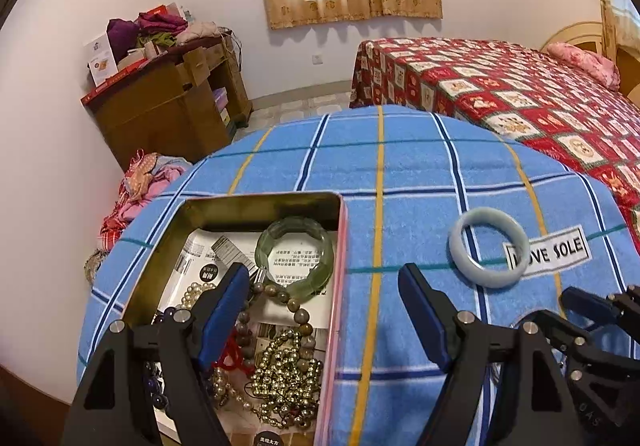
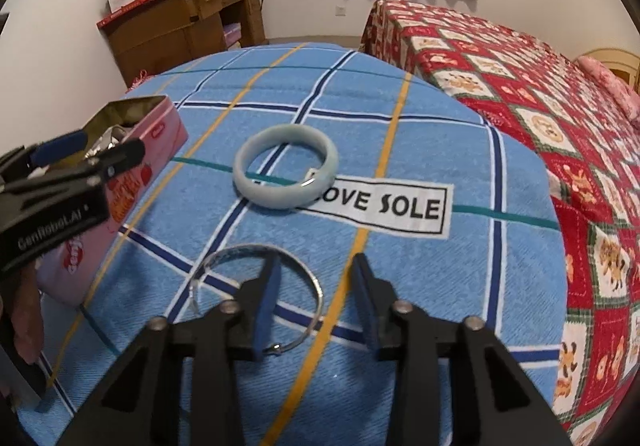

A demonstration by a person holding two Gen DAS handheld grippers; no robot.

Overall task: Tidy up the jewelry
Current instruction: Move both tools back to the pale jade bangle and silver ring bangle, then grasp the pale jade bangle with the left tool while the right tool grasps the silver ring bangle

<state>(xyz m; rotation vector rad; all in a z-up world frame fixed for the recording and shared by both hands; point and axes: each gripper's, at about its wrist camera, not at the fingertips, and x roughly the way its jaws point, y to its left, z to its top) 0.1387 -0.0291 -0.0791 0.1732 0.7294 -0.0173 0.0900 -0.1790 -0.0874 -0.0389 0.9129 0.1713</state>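
A pink tin box (image 1: 338, 286) stands open on the blue checked cloth, holding a green jade bangle (image 1: 295, 258), bead strings (image 1: 288, 374) and papers. My left gripper (image 1: 324, 282) is open over the tin's right wall, one finger inside the tin. A pale blue-grey bangle (image 1: 489, 247) lies on the cloth to the right; it shows in the right wrist view (image 2: 286, 167) ahead of my right gripper (image 2: 314, 266). That gripper is open, its right rim between the jaws, over a thin silver bangle (image 2: 256, 294). The tin (image 2: 156, 149) is at left.
The cloth (image 2: 400, 278) bears a "LOVE SOLE" label (image 2: 384, 207). A bed with a red patterned cover (image 2: 560, 105) is at the right. A wooden cabinet piled with clothes (image 1: 168, 93) stands by the far wall. A heap of fabric (image 1: 136, 189) lies beyond the table's left edge.
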